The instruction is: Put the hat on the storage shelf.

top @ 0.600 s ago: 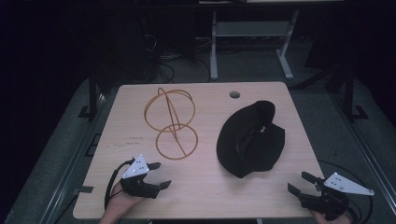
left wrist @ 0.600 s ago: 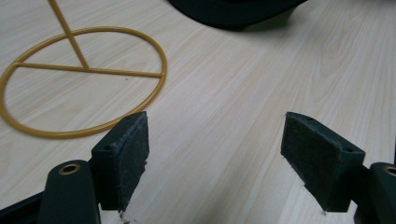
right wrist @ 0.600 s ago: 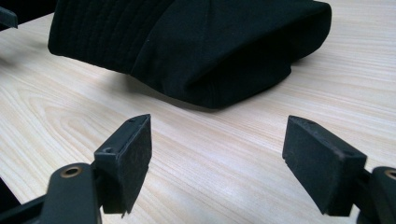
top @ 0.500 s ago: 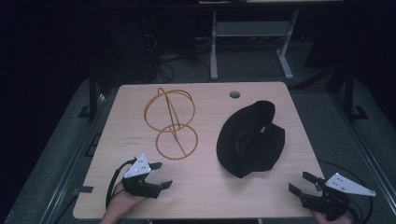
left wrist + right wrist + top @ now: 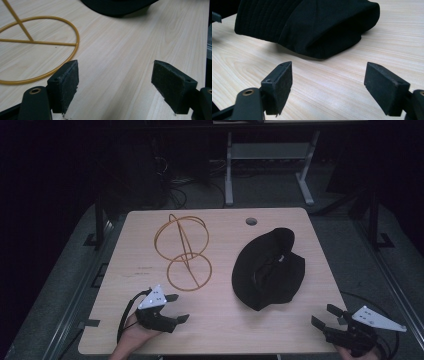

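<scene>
Room: dark, with a grey floor, cables and a metal stand frame (image 5: 270, 155) beyond the far edge of the table.
Surface: light wood table (image 5: 220, 330) with a round cable hole (image 5: 251, 221) near its far edge.
Hat: black fabric hat (image 5: 268, 270) lies on the right half of the table, opening upward, brim partly folded; in the right gripper view it sits just beyond the jaws, apart from them.
Wire stand: golden wire stand (image 5: 183, 251) of rings and rods rests left of centre, well apart from the hat; its flat base ring lies nearer the person, the upright rings farther off.
Left hand-held gripper: left hand-held gripper (image 5: 177, 308) sits at the near left of the table, held in a hand (image 5: 135, 332); jaws spread wide with only bare table between them; the pads (image 5: 71, 82) are close to the base ring of the wire stand but not touching it.
Right hand-held gripper: right hand-held gripper (image 5: 327, 316) sits at the near right corner of the table, jaws spread wide, nothing between them, pointing toward the hat from the near side and not in contact.
Gripper plates: a grey three-cornered plate (image 5: 154, 297) tops the left one; another (image 5: 375, 318) tops the right one.
</scene>
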